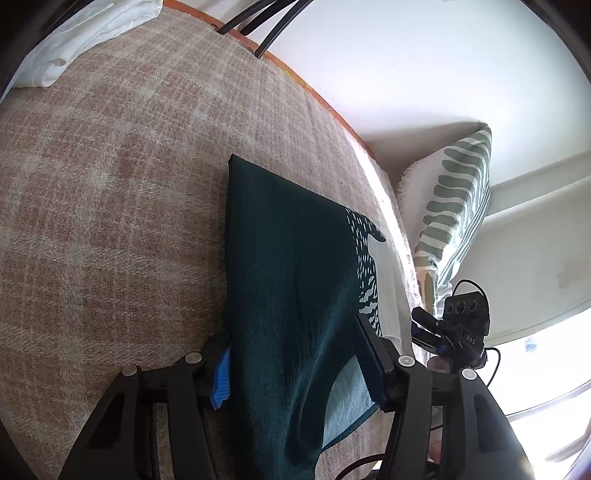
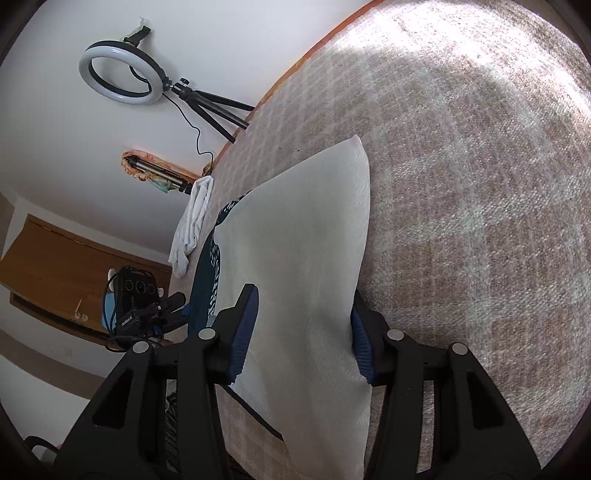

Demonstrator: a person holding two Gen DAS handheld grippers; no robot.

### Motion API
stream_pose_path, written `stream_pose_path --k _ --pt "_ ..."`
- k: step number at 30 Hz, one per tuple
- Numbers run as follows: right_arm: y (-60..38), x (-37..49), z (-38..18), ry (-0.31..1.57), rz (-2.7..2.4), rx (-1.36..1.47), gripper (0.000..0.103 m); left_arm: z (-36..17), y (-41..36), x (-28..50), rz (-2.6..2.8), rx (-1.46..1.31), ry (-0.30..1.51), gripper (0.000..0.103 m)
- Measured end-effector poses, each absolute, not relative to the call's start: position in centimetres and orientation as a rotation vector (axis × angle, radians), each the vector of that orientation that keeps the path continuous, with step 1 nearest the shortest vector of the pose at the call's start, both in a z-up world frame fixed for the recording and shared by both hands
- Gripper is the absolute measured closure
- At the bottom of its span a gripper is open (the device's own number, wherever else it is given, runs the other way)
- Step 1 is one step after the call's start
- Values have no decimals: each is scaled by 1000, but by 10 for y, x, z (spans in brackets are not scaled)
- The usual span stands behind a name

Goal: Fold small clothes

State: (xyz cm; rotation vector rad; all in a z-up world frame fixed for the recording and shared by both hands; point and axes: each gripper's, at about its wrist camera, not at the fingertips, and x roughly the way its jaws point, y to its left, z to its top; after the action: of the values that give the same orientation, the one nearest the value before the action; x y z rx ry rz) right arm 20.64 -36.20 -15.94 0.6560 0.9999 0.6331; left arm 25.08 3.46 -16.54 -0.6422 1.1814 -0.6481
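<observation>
A small garment lies on a beige checked blanket (image 1: 110,184). Its dark teal half (image 1: 288,258) with a speckled print fills the left wrist view; its white half (image 2: 306,258) fills the right wrist view. My left gripper (image 1: 295,365) is open, its blue-padded fingers (image 1: 221,380) straddling the near edge of the teal cloth. My right gripper (image 2: 301,332) is open too, its fingers (image 2: 245,328) on either side of the white cloth's near edge. The right gripper (image 1: 454,325) shows in the left wrist view, and the left gripper (image 2: 147,306) in the right wrist view.
A folded white cloth (image 1: 85,33) lies at the blanket's far corner and shows as a crumpled white piece (image 2: 192,229) in the right view. A green-striped cushion (image 1: 454,206) leans beyond the edge. A ring light on a tripod (image 2: 122,74) stands by the wall.
</observation>
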Motion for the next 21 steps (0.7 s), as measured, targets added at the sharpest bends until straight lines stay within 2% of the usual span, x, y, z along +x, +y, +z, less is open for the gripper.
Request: stream_pose_path --k 1,3,4,5,6,8,11,21 --pt "-359 208 -159 999 635 650 52 -166 32 253 -640 -642 1181 55" --pt "-352 210 -159 1006 634 633 59 -168 29 256 -623 -643 1186 73" --pt "-348 211 -159 1012 631 623 67 -170 25 258 -617 -636 1192 77" --pt "-344 210 -159 1018 625 608 75 -171 22 258 -611 -632 1193 85" --pt "-340 210 -159 1023 615 587 79 -171 20 258 -603 -621 1189 94" --pt "-334 208 -155 1019 599 541 90 -167 12 257 -594 -578 1172 101" --pt "-330 203 -141 990 582 488 95 -155 2 251 -600 -505 1121 102" --pt "-320 193 -104 908 543 420 97 -125 -3 242 -623 -461 1022 103"
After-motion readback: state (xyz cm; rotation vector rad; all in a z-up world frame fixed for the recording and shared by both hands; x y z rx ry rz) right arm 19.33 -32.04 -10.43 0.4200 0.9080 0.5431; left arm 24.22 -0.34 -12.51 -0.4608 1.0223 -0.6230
